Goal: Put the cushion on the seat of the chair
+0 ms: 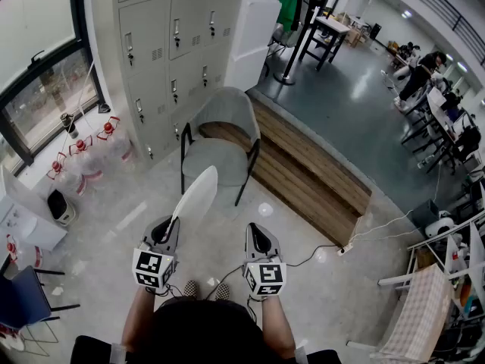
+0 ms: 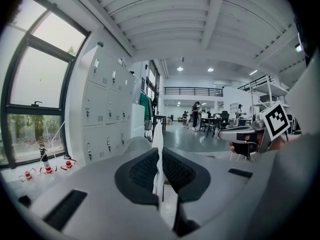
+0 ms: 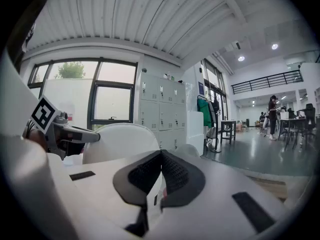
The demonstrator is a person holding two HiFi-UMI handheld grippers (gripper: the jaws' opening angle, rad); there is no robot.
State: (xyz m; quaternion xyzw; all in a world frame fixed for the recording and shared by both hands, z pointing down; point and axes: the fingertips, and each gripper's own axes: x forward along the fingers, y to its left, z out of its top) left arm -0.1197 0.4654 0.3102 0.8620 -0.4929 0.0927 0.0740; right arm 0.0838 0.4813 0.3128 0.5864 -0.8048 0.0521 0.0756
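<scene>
White cushion (image 1: pixel 195 194) stands edge-up, its rim pinched in the left hand-held gripper (image 1: pixel 167 226), with the grey chair (image 1: pixel 216 161) just ahead of it; the right hand-held gripper (image 1: pixel 256 237) alongside is clenched on nothing. Good practice: carry it over the seat, tip it flat, then release

White cushion (image 1: pixel 195 194), grey chair (image 1: pixel 225 111)

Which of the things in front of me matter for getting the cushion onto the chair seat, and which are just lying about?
For the job:
- cushion, clamped edge-on in the left hand-held gripper
- grey chair, seat bare

Just lying about:
- lockers
- red-capped water jugs
- wooden platform
- power strip
- right hand-held gripper, shut, empty
</scene>
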